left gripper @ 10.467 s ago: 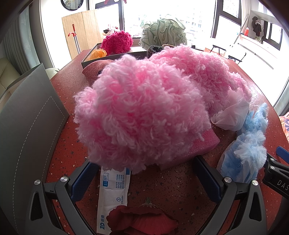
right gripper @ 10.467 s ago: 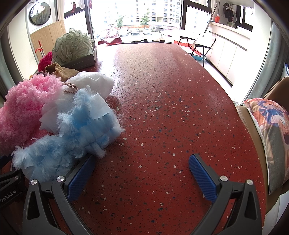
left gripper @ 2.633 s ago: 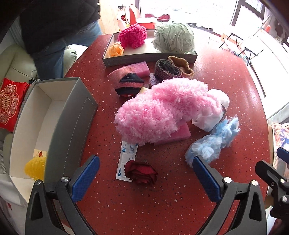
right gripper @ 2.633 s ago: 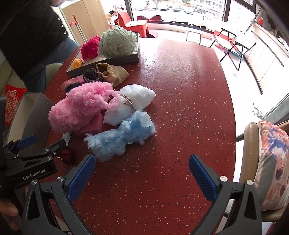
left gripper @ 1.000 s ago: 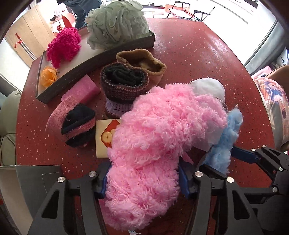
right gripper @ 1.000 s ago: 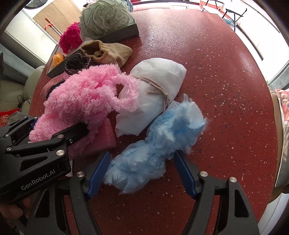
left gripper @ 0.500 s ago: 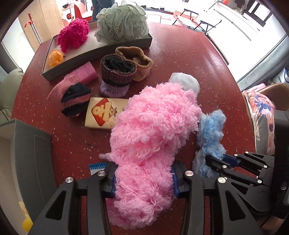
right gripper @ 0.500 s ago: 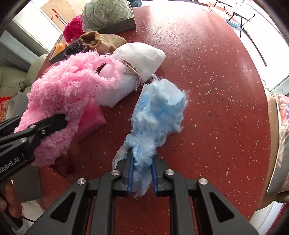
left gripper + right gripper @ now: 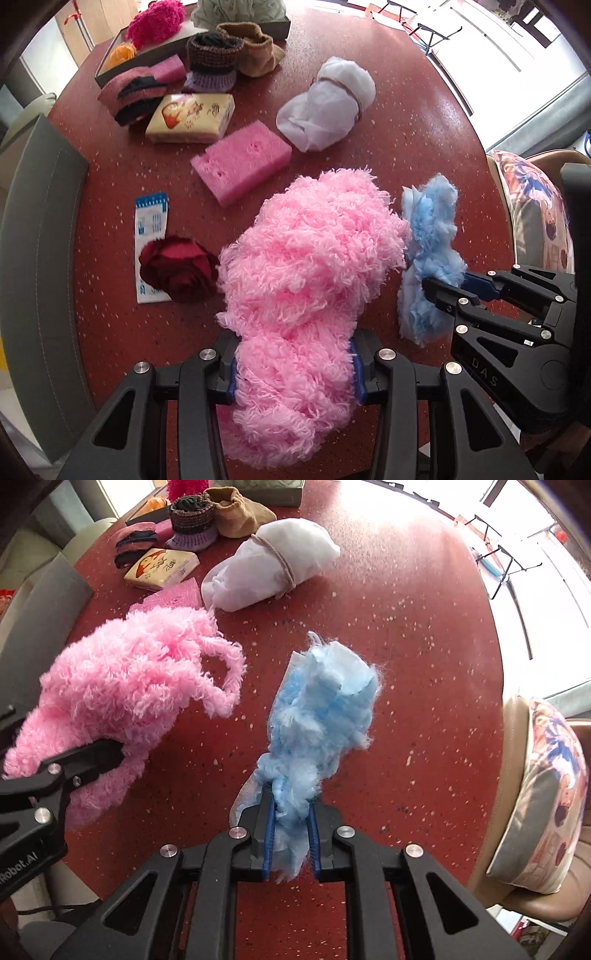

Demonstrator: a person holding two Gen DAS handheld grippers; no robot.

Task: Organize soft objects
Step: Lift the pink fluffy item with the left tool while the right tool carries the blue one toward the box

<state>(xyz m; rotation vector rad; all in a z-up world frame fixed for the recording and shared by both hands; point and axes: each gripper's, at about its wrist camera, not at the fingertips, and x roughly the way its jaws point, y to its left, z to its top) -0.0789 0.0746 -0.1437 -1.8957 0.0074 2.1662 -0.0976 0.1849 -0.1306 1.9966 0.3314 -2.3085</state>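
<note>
- The left tongs point(image 9: 293, 365) pinch a fluffy pink yarn bundle point(image 9: 310, 280) between their blue pads, and the bundle bulges out above and below the grip.
- In the right wrist view the same bundle hangs from those tongs above the red speckled tabletop point(image 9: 424, 635), with a loop of yarn drooping from its far side.
- The right tongs point(image 9: 290, 843) are pressed together on the thin end of a blue fluffy tuft point(image 9: 325, 716), which stands out ahead of the pads.
- In the left wrist view the blue tuft sits just beside the pink bundle, on its right, and the two seem to touch.
- Left of the pink bundle a dark red fabric rose point(image 9: 177, 269) lies on one end of a white and blue packet point(image 9: 149, 236) on the tabletop.
- A grey box point(image 9: 33, 258) stands along the left edge of the tabletop.
- Further back a pink sponge point(image 9: 242, 164) lies flat, apart from the rose.
- Beside it to the right lies a white cloth bundle point(image 9: 327, 110) tied round with a cord.
- Behind the sponge is a yellow tissue pack point(image 9: 192, 118), and a rolled pink and black knit piece point(image 9: 133, 94) touches its left end.
- Beyond those stand a brown and purple knitted bootie point(image 9: 210, 59) and a tan pouch point(image 9: 255, 51), side by side.
- A second, smaller pink sponge point(image 9: 168, 70) lies against a dark tray point(image 9: 110, 72) at the far edge.
- The tray holds a magenta pom-pom point(image 9: 153, 22), an orange flower point(image 9: 123, 51) and a pale green bath puff point(image 9: 240, 9).
- A patterned cushion point(image 9: 550, 797) rests on a tan chair to the right of the tabletop.
</note>
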